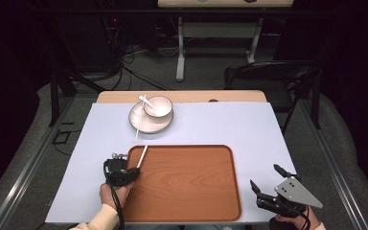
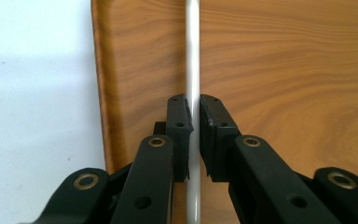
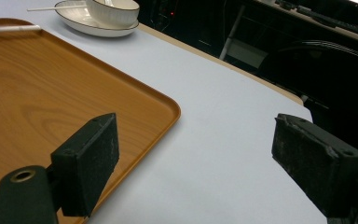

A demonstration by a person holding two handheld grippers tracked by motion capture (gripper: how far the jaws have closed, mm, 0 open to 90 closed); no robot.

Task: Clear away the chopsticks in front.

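While the high view is taken first, a white chopstick (image 1: 142, 156) is seen clamped in the left hand-held gripper (image 1: 135, 169) at the left rim of the wooden tray (image 1: 187, 191), its long axis running up and away from the jaws toward the bowl (image 1: 158, 106) and saucer (image 1: 143, 123), where a second white stick (image 1: 137, 128) lies across the saucer's rim. The right hand-held gripper (image 1: 264, 178) is held well apart at the tray's right corner, so the left hand is plainly nearer. From the left gripper view, the chopstick (image 2: 193, 56) is shown pinched between closed pads (image 2: 182, 126), lying straight ahead just inside the tray rim (image 2: 101, 84). From the right gripper view, its own jaws are seen standing wide apart with nothing between, over the pale surface (image 3: 223, 140); nothing is judged to block the lane across the tray.
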